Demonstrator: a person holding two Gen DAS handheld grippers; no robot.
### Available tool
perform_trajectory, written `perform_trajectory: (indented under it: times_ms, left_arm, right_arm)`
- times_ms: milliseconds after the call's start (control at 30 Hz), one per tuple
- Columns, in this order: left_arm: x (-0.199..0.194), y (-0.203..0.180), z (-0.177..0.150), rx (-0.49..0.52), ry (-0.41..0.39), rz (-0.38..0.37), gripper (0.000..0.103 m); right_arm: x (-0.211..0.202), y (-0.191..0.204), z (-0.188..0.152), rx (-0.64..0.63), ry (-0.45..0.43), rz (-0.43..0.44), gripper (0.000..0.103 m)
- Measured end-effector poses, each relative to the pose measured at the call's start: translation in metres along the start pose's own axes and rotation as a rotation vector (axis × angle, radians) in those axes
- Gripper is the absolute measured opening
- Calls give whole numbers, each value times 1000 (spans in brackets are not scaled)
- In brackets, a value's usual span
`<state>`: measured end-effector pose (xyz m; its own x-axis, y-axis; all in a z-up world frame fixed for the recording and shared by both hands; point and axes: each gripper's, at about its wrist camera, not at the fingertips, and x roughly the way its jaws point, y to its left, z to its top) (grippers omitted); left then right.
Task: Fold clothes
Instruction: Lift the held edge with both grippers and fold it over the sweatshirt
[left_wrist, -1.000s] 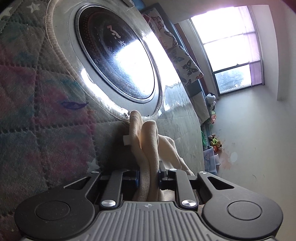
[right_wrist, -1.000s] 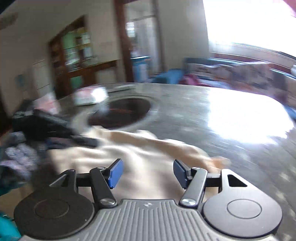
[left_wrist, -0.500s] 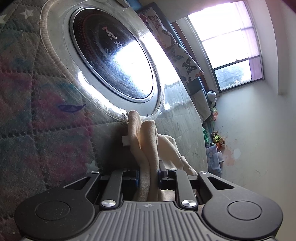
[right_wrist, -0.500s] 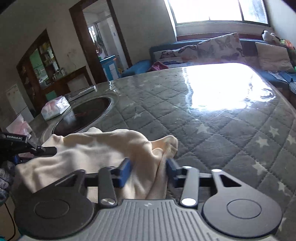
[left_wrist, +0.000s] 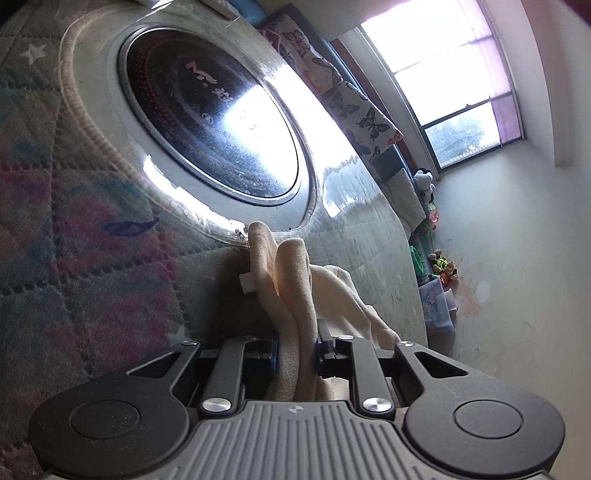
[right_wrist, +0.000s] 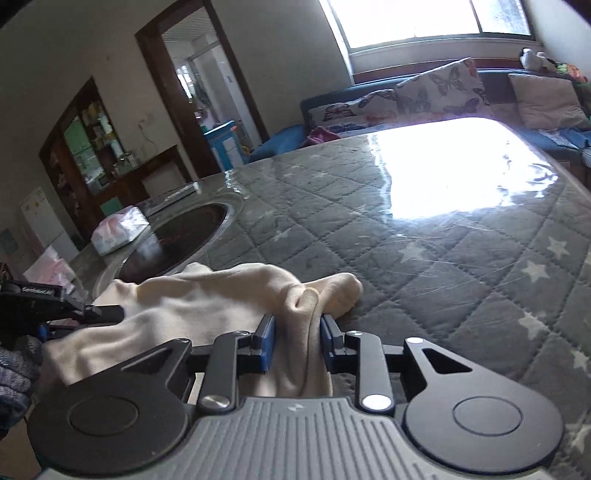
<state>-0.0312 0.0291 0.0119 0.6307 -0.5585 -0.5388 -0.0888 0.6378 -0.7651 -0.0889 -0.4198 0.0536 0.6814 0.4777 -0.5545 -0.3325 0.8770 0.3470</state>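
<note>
Where the table's near edge runs, one cream garment (right_wrist: 207, 299) is found lying bunched on the quilted grey table cover (right_wrist: 424, 236), just beside one round dark glass plate (right_wrist: 177, 236) set into the tabletop. Two grippers are counted. The right gripper (right_wrist: 297, 341) is clamped on a gathered fold at the garment's right end, with cloth pinched between its blue pads (right_wrist: 266, 343). The left gripper (left_wrist: 295, 347) is likewise closed on a doubled fold of the same garment (left_wrist: 291, 280), which rises between its jaws; from the right wrist view it is seen at the garment's left end (right_wrist: 59, 306), near the table's edge.

One white tissue pack (right_wrist: 118, 229) is noted beyond the glass plate. Two butterfly-print cushions (right_wrist: 439, 92) and one plain cushion (right_wrist: 546, 99) are counted on the blue sofa (right_wrist: 291, 136) behind the table. One window (right_wrist: 424, 18) is seen above the sofa.

Ample open surface is recorded to the right of the garment and beyond it, as far as the glare patch near the far edge. To the left, room is limited by the glass plate and the table's edge.

White characters are visible on the glass plate (left_wrist: 207, 122), but they cannot be read. Small white lettering is present on the left gripper's body; it is too small to be read with confidence.
</note>
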Motion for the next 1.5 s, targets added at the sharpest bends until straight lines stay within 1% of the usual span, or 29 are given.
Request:
perform_trajectory:
  times_ms: [33,100,167,233,433,633,733,800,967,1067,1167,1267,1500]
  left_arm:
    - [1,-4,0,25,-1,12,19]
    - [2,-14,0,77,-1,45,19]
    - [4,-23,0,127,-5,72,19]
    - [5,-31,1,162,-8,72,18]
    - [19,-67,3,264,4,26,17]
    - [50,-106,2,356,53,-23,16]
    - [72,-126,-1,391,80,-47,16]
    - [86,-139,-3,409,97,-62,16]
    - [118,-172,-14,460,135,-96,16]
    - [136,-187,-21,490,152,-112,16]
    - [155,-196,-27,507,173,-113,16]
    - [170,-200,-33,511,198,-109,16]
    - [190,-195,-40,520,232,-74,16]
  right_arm:
    - [0,2,-1,-7,-2,0,17]
    - [-3,10,-2,-38,-23,-15,13]
    - [-9,11,-1,-34,-45,-16,12]
    - [-18,12,0,-39,-74,-30,11]
    - [-42,9,3,-32,-139,-80,11]
    - [-74,-10,16,-28,-208,-176,11]
    - [-86,-22,23,-31,-230,-222,11]
    - [-96,-33,30,-37,-244,-271,11]
    - [-109,-64,42,-30,-254,-370,11]
    - [-115,-80,48,-24,-259,-419,11]
    - [-114,-95,53,-13,-252,-458,11]
    - [-109,-108,54,-4,-234,-487,11]
    - [-94,-130,44,23,-182,-515,11]
